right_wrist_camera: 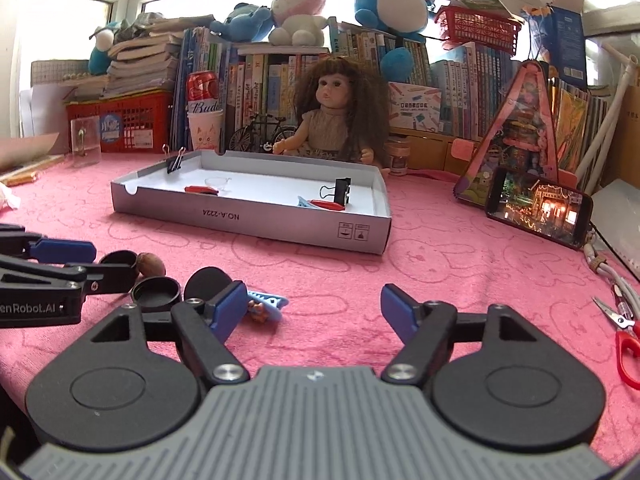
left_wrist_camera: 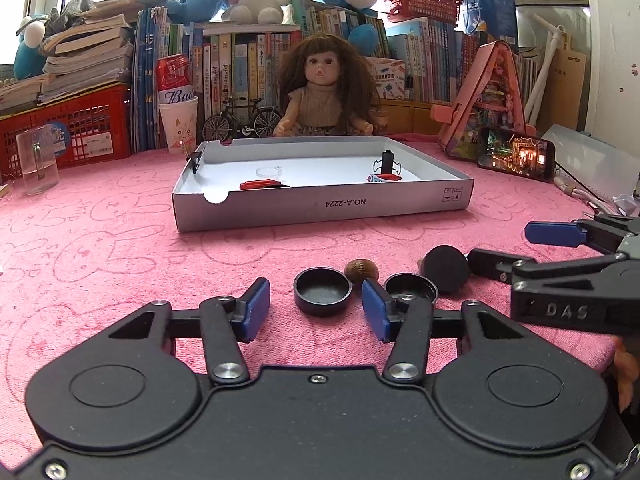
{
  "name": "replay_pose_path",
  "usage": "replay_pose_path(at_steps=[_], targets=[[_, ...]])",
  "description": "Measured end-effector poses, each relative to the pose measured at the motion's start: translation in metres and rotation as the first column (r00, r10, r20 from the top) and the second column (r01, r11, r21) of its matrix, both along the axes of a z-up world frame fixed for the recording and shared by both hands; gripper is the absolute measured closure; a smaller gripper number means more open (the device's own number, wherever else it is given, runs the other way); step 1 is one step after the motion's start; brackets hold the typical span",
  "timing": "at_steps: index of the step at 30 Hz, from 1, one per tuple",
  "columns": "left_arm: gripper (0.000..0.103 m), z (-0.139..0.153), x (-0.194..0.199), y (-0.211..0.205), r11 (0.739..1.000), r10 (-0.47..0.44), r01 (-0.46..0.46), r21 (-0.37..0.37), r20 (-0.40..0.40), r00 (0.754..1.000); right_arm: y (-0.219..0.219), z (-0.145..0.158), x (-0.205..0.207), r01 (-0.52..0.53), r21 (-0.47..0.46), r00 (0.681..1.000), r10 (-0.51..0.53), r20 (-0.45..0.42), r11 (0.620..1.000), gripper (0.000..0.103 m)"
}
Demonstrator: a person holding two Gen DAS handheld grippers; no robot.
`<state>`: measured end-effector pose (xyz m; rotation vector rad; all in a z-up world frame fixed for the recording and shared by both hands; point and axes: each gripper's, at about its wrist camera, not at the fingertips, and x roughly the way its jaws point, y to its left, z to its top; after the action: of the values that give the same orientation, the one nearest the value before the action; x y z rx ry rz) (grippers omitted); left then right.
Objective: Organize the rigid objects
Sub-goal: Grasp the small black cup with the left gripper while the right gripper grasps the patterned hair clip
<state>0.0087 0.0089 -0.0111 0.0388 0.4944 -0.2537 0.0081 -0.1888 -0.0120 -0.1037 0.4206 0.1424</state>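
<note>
Two grippers are seen over a pink cloth point(left_wrist_camera: 100, 240) patterned with outlined rabbits. The left gripper point(left_wrist_camera: 316, 306) is held with jaws apart, gripping nothing; just ahead of it lie two round black caps point(left_wrist_camera: 322, 290), shallow and matte, with one brown nut point(left_wrist_camera: 361, 270) between and behind them. One black disc point(right_wrist_camera: 208, 280) and one blue clip point(right_wrist_camera: 266, 302) lie by the left finger of the right gripper point(right_wrist_camera: 314, 312), whose jaws are wide open and empty. Farther back, one shallow grey cardboard tray point(right_wrist_camera: 248, 220) holds two black binder clips point(right_wrist_camera: 343, 191), two flat red pieces point(right_wrist_camera: 200, 189) and one clear ring.
</note>
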Motion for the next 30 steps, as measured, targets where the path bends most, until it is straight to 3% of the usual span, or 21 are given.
replay_pose_path(at_steps=[10,19,30], targets=[[0.060,-0.002,0.007,-0.002,1.000,0.029,-0.029,0.006,0.007,1.000,0.013,0.000,0.008,-0.010,0.007,1.000,0.011,-0.028,1.000,0.023],[0.061,-0.003,0.007,-0.001,1.000,0.029,-0.029,0.009,0.011,1.000,0.018,-0.004,0.016,0.078,0.002,0.995,-0.078,-0.066,0.997,0.021],[0.060,-0.003,0.006,-0.001,1.000,0.025,-0.025,0.012,0.017,1.000,0.002,-0.002,0.014,0.114,0.015,0.990,-0.113,-0.091,0.993,0.021]])
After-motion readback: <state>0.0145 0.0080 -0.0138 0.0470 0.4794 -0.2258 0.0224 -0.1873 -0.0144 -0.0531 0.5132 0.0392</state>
